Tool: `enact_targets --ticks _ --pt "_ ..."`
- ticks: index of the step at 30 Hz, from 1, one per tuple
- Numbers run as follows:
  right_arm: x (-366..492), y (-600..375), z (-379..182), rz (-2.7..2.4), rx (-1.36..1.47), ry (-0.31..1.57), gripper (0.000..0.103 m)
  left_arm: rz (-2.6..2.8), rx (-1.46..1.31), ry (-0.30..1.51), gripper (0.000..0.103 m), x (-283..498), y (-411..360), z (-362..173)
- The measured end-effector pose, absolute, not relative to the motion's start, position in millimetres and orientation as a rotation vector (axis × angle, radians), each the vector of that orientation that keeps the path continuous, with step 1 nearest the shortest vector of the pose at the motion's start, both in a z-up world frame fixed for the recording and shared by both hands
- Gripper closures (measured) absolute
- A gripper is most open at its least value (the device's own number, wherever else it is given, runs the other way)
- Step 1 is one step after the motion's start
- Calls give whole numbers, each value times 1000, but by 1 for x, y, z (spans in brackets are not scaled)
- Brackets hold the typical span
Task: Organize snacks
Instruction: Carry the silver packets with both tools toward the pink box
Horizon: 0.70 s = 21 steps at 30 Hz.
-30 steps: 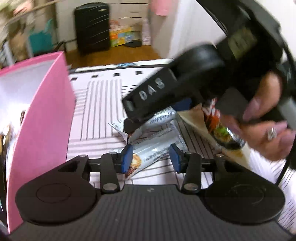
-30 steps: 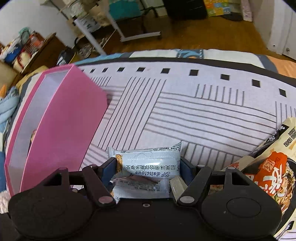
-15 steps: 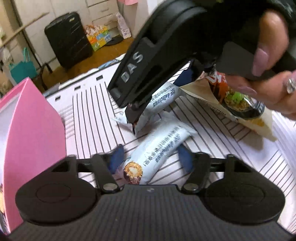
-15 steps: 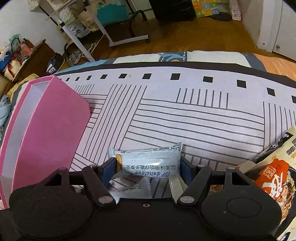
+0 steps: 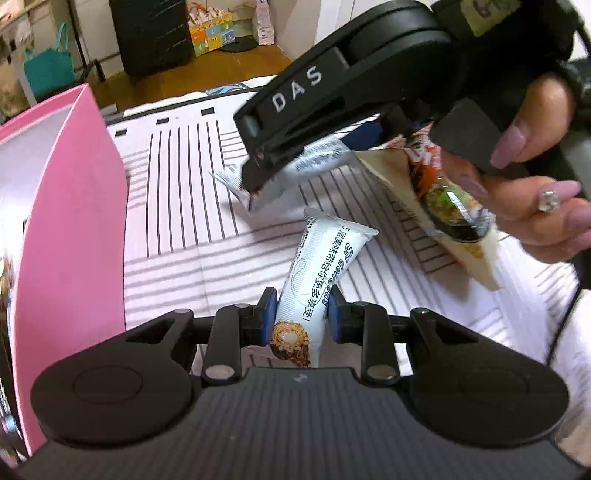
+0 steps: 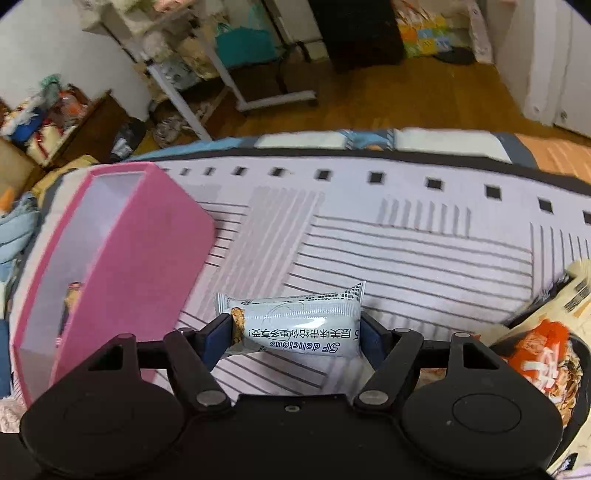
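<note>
My left gripper [image 5: 300,314] is shut on a white snack bar [image 5: 319,280] that lies lengthwise between its blue pads [image 5: 269,314] on the striped cloth [image 5: 177,236]. My right gripper [image 6: 293,338] is shut on a second white snack bar [image 6: 295,325], held crosswise and lifted above the cloth [image 6: 406,243]. In the left wrist view the right gripper [image 5: 258,177] hovers ahead with that bar [image 5: 295,166]. The pink box [image 6: 125,273] stands open to the left, also in the left wrist view [image 5: 70,229].
A large noodle packet [image 5: 443,206] lies on the cloth at the right, also in the right wrist view [image 6: 546,354]. A snack shows inside the pink box [image 6: 72,299]. Beyond the cloth's far edge are a wooden floor, a black suitcase [image 5: 147,33] and shelves.
My right gripper has lifted its snack bar off the cloth and off the other bar. My left gripper has closed its pads on the bar that stayed on the cloth.
</note>
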State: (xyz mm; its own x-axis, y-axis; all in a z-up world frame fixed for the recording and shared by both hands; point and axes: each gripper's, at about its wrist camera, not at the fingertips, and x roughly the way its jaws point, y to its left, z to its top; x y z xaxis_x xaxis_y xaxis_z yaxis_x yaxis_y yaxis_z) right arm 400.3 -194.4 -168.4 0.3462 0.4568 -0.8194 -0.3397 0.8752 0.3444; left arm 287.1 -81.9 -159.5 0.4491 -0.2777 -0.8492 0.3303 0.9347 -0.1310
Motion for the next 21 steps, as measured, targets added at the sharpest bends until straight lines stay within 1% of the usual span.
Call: enact_targets --ticks 3,14,21 --pt "391 -193 -155 559 125 1035 26 -370 43 1028 76 275 -79 -151" --pt "337 -215 -127 490 137 1033 26 -368 -33 1067 76 227 -59 -132" --pt "285 -228 -115 452 128 1005 26 -364 -3 1063 76 193 -54 -117"
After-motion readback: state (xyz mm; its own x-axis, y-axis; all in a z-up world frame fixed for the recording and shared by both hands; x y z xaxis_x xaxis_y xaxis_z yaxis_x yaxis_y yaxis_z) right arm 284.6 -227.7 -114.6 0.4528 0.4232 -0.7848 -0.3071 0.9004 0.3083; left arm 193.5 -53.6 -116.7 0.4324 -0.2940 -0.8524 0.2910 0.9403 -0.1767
